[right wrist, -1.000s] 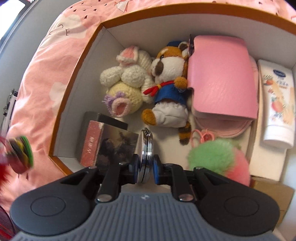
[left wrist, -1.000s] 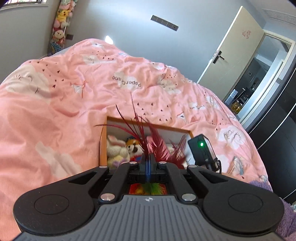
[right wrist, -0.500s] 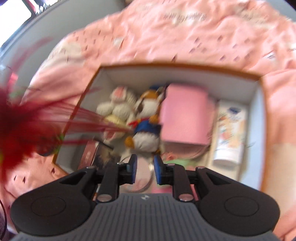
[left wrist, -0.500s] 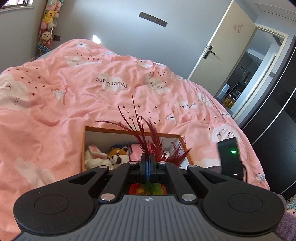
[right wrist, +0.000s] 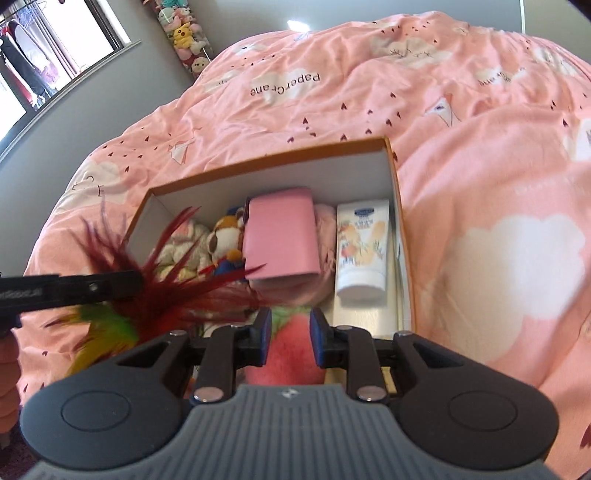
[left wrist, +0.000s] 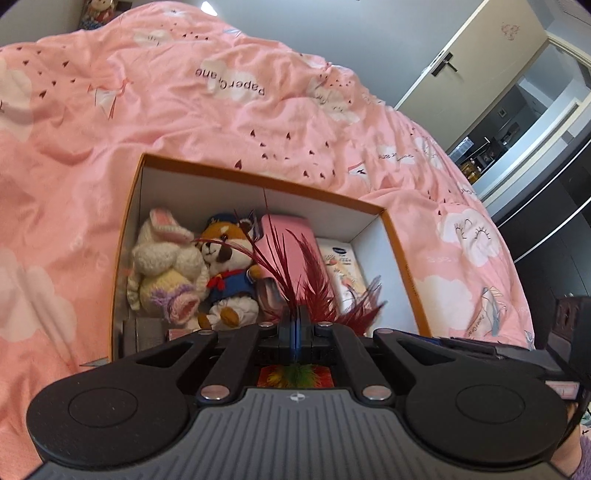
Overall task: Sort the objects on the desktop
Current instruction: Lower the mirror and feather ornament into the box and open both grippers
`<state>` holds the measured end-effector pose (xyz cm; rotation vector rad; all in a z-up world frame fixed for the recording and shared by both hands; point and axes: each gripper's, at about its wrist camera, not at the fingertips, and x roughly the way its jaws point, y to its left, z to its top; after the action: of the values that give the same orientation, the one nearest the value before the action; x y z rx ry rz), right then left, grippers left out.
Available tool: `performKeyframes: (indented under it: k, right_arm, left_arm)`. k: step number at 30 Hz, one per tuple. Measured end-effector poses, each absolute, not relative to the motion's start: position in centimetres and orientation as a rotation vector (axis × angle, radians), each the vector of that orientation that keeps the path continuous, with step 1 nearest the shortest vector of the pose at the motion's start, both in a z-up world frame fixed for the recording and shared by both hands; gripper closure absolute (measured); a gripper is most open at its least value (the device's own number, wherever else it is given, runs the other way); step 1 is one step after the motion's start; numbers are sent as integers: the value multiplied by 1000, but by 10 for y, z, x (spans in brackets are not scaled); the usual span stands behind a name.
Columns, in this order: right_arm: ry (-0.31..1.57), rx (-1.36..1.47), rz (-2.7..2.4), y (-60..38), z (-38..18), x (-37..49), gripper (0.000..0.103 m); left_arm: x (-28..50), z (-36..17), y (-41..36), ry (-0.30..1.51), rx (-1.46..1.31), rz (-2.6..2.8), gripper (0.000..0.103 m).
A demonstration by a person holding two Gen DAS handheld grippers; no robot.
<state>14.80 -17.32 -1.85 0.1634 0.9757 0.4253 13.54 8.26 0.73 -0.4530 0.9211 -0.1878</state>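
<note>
An orange-rimmed white box (left wrist: 258, 179) lies on the pink duvet. It holds a knitted bunny (left wrist: 166, 273), a fox plush (left wrist: 229, 273), a pink case (left wrist: 291, 240) and a cream tube (left wrist: 343, 269). My left gripper (left wrist: 294, 321) is shut on a red feather toy (left wrist: 317, 288), held over the box's near edge; the toy also shows in the right wrist view (right wrist: 155, 295). My right gripper (right wrist: 290, 341) is open and empty above the box (right wrist: 280, 155), with a pink and green pompom (right wrist: 288, 362) below its fingers.
The pink duvet (right wrist: 480, 184) surrounds the box on all sides. A dark box (left wrist: 147, 332) lies in the box's near left corner. A door (left wrist: 476, 55) and a dark doorway stand at the far right. Plush toys hang by a window (right wrist: 184, 29).
My right gripper has let go of the round metal compact, opened and pulled back up from the box. My left gripper has moved closer over the box with the feather toy.
</note>
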Motion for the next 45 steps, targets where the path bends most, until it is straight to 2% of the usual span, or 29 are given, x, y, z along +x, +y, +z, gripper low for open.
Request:
performKeyframes:
  k: [8, 11, 13, 18, 21, 23, 24, 26, 30, 34, 45]
  right_arm:
    - [947, 121, 404, -171, -24, 131, 77]
    - [926, 101, 397, -170, -22, 125, 76]
    - [906, 94, 394, -170, -18, 120, 72]
    - [809, 20, 354, -163, -5, 102, 69]
    - [743, -20, 334, -157, 3, 89, 65]
    - [698, -45, 320, -153, 6, 81, 62]
    - [683, -54, 311, -152, 7, 78, 59]
    - [661, -63, 291, -150, 7, 75, 59]
    - [635, -72, 261, -150, 5, 71, 51]
    - [622, -86, 245, -147, -1, 67, 47]
    - [611, -129, 259, -139, -17, 57, 44]
  left_arm:
    - [134, 2, 80, 937, -437, -129, 100]
    - [128, 9, 75, 913, -386, -110, 92]
    - [122, 17, 69, 877, -325, -94, 86]
    - [103, 34, 54, 771, -192, -66, 78]
    - [92, 39, 47, 714, -143, -41, 69]
    - [85, 38, 43, 680, -119, -20, 58]
    - [83, 37, 41, 668, -115, -10, 48]
    - [78, 34, 40, 652, -121, 8, 46]
    - [74, 26, 40, 644, -123, 57, 33]
    - [64, 19, 36, 565, -70, 122, 25]
    - [61, 1, 33, 565, -27, 171, 21]
